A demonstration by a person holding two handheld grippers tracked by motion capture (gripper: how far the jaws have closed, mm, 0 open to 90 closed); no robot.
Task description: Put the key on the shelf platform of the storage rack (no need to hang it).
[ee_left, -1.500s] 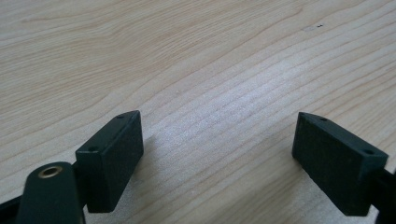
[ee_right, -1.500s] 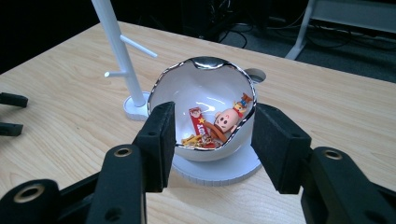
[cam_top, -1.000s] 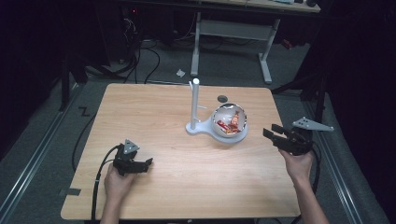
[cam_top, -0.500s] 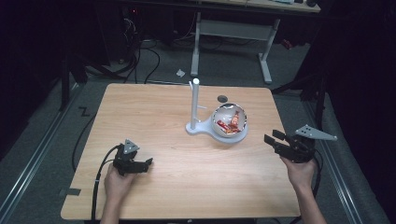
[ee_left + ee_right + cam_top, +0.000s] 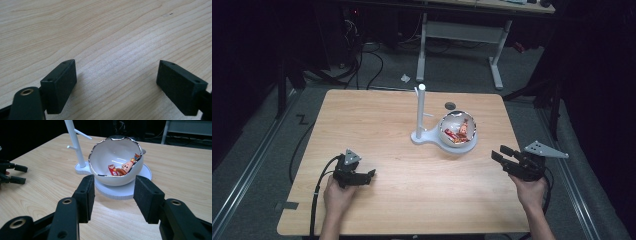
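Near the right edge of the tabletop (image 5: 377, 120): right tool (image 5: 502, 153) aimed at the white bowl (image 5: 457, 131), jaws parted, nothing gripped, short of the rim. Sitting mid-tabletop on a white stand (image 5: 421, 120), bowl tilted toward the tool, holding red-wrapped items (image 5: 113, 170), possibly sweets, hard to tell. Over at near left, left tool (image 5: 368, 176) released, jaws wide above bare wood.

**Camera Placement**

Your high view looks forward and down from above your side of the table (image 5: 377, 115). Your left gripper view sits close above bare tabletop (image 5: 105, 32), facing along its jaws. Your right gripper view looks low across the table at the bowl (image 5: 116, 162), which the high view shares (image 5: 457, 129).
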